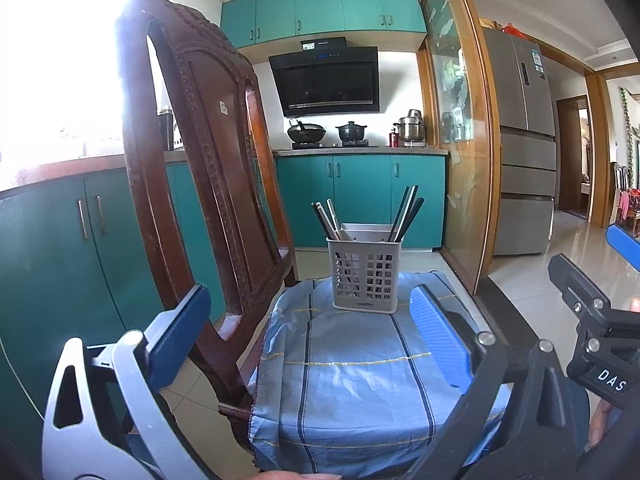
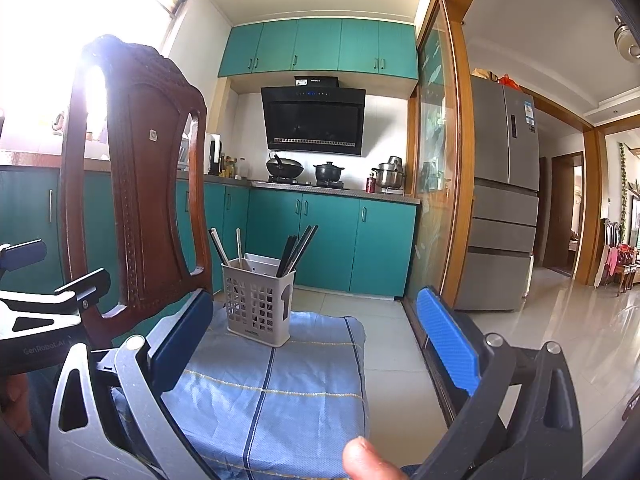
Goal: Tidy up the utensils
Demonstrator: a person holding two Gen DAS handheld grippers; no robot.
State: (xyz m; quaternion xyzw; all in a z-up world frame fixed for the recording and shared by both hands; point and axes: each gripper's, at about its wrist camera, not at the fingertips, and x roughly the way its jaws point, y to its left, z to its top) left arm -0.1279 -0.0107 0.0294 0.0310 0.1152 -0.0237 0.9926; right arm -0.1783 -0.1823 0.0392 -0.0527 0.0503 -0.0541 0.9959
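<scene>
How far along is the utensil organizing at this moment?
Done, it seems: dark chopsticks and pale chopsticks stand sorted at opposite ends of the grey perforated plastic holder, upright on the blue striped cloth. In hand: nothing; the left gripper and right gripper are both open and empty, short of the holder. Left: no loose utensils visible, so likely finished.
</scene>
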